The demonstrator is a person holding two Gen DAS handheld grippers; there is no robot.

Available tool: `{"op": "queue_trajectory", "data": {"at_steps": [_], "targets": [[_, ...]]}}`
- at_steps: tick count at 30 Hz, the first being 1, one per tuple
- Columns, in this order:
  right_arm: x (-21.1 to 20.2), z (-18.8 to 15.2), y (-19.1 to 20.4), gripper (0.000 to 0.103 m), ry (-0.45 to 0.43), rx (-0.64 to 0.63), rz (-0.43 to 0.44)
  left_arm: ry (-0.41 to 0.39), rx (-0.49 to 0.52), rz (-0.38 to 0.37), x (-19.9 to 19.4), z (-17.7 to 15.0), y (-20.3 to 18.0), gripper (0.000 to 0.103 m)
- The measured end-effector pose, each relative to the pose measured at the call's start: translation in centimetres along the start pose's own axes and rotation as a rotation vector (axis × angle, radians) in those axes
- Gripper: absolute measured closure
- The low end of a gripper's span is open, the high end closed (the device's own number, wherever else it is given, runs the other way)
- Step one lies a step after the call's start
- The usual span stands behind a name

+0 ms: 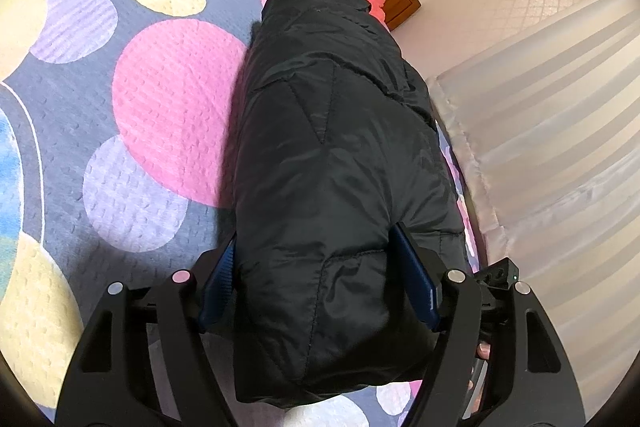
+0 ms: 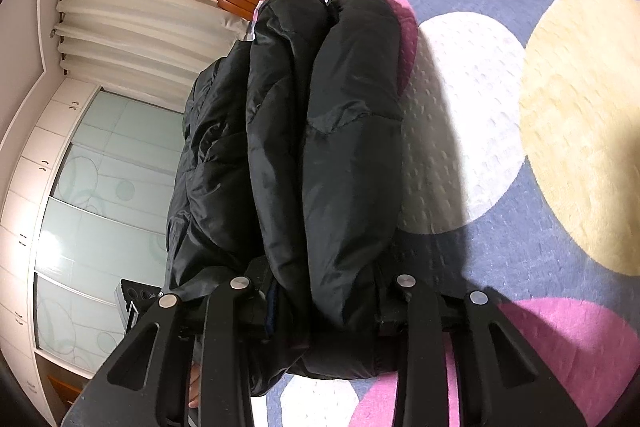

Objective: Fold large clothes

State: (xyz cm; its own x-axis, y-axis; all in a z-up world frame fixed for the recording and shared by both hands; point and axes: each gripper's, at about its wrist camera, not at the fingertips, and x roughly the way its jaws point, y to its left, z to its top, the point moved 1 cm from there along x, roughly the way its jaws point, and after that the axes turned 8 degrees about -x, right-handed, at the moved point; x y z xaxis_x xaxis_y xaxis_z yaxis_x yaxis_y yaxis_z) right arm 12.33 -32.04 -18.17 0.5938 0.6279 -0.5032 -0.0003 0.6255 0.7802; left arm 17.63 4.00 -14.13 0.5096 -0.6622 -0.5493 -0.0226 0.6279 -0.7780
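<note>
Both grippers are clamping the folded black puffy quilted jacket (image 1: 332,163) lying near the edge of the circle-patterned bedspread (image 1: 160,99) — left gripper (image 1: 320,287) wide around one end, right gripper (image 2: 320,307) pinching the layered end. Looks like the last fold; next it's needing a level lift or press-down. No readable labels.

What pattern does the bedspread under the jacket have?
Large pink, yellow, lilac and white circles on grey bedspread, clearest in the left wrist view.

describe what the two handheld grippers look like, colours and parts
The left gripper has matte black linkage arms with triangular cutouts, round silver pivot pins and ribbed blue finger pads. The right gripper has the same black frame and silver pins; its pads are mostly hidden.
</note>
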Motion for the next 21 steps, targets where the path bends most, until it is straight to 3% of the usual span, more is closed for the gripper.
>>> {"op": "queue_trajectory", "data": {"at_steps": [6,13,21], "targets": [[-0.3,-0.2,0.3,0.056,-0.012,-0.020,-0.029,0.011,-0.017,0.014,-0.3,0.3,0.3,0.022],[-2.1,0.2,0.7,0.043,-0.029,-0.028,-0.049,-0.010,-0.022,-0.002,-2.3,1.2,0.7,0.021],[-2.1,4.7,1.5,0.037,-0.074,-0.060,-0.087,-0.021,-0.021,0.005,-1.1,4.6,-0.3,0.020]]}}
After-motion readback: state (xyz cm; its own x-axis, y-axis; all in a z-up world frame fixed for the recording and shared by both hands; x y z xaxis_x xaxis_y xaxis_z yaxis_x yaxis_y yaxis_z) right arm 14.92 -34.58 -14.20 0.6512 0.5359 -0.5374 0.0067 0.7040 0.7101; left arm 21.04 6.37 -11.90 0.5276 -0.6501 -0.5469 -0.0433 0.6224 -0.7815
